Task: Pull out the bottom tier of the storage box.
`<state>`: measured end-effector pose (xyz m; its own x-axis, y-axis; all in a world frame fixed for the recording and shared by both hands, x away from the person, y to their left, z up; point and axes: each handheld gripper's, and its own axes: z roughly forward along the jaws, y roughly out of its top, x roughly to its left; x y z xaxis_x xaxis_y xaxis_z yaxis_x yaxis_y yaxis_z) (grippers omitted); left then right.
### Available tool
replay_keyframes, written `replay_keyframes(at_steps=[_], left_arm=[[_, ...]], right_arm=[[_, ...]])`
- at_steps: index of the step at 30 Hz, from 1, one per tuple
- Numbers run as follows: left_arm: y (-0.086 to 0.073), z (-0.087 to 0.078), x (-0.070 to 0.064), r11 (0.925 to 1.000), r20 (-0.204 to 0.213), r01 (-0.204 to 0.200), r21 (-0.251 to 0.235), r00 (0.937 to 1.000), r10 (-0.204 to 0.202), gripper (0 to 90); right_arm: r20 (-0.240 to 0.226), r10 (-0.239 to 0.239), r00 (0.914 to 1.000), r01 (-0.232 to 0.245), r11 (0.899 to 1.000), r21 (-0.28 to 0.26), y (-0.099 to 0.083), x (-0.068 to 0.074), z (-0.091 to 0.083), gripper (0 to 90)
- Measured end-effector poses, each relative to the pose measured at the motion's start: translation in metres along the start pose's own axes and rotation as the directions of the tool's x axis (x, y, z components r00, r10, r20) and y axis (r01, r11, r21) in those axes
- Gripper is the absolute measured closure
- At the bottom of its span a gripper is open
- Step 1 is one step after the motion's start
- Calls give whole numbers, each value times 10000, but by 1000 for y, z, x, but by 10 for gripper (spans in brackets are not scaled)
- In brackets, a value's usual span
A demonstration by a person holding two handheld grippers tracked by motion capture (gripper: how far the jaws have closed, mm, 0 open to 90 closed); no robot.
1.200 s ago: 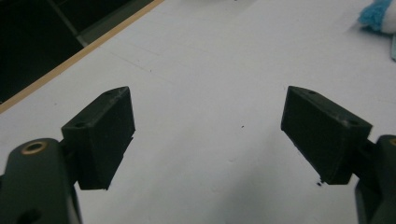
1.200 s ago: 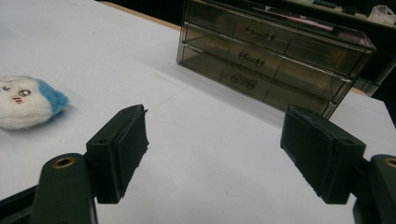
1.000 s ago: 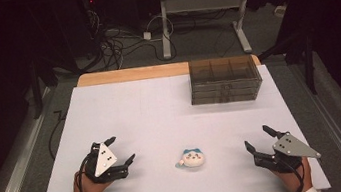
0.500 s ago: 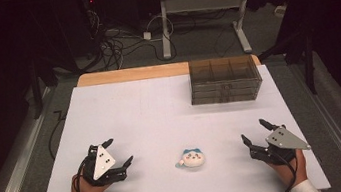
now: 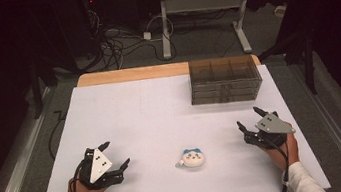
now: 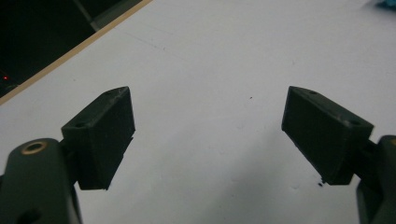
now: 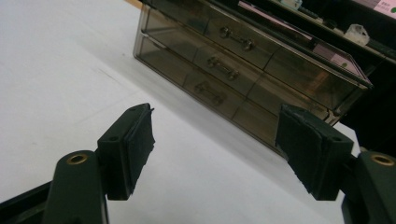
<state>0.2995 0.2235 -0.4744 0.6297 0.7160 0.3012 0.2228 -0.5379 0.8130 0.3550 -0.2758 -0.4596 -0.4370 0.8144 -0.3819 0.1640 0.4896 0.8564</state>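
Note:
A small white plush toy (image 5: 191,157) with blue ears lies on the white table (image 5: 160,107) near its front edge, between the two hands. My left gripper (image 5: 115,155) rests at the front left, open and empty, well left of the toy. In the left gripper view its jaws stand wide apart over bare table (image 6: 210,93). My right gripper (image 5: 248,119) hovers at the front right, open and empty, right of the toy. In the right gripper view a smoky clear drawer box (image 7: 243,60) with small handles stands just beyond the spread jaws.
The drawer box (image 5: 224,79) sits at the table's back right, near the wooden back edge (image 5: 130,74). Cables and desk legs lie on the floor behind the table.
The right gripper has moved up and forward toward the drawer box. The left gripper has shifted slightly toward the front. The toy has stayed put.

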Motion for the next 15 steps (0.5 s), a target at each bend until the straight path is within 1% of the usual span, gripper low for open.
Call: replay_keyframes(at_steps=[2,4,5,6,7,8,9,10,11,13,15], left_arm=[[0,1,1,10000,0,14,53,10000,-14,165],[-1,2,1,9999,-2,-12,108,10000,12,165],[0,2,1,9999,-5,-39,126,10000,39,165],[0,3,1,9999,14,-50,120,10000,50,165],[0,3,1,9999,25,-70,113,10000,69,165],[0,3,0,9999,30,-96,122,10000,95,167],[0,3,0,9999,46,-94,113,9999,94,167],[0,3,0,9999,54,-103,97,9999,103,168],[0,2,0,9999,47,-108,66,9999,108,168],[0,2,0,10000,45,-70,-19,10000,70,168],[0,1,0,10000,28,-75,-45,10000,75,168]], right_arm=[[88,-326,9994,325,9993,159,0,1,7,293],[60,-601,9982,599,9976,351,1,2,14,301],[73,-775,9970,770,9958,496,1,3,21,310],[73,-775,9970,770,9958,496,1,3,21,310],[77,-888,9960,881,9943,595,0,3,25,315],[153,-1006,9948,991,9922,760,0,3,32,329],[153,-1006,9948,991,9922,760,0,3,32,329],[228,-1306,9912,1278,9870,978,1,2,40,349],[228,-1306,9912,1278,9870,978,1,2,40,349],[251,-1520,9881,1480,9816,1211,1,2,50,358],[359,-1889,9813,1821,9731,1413,2,3,58,364]])
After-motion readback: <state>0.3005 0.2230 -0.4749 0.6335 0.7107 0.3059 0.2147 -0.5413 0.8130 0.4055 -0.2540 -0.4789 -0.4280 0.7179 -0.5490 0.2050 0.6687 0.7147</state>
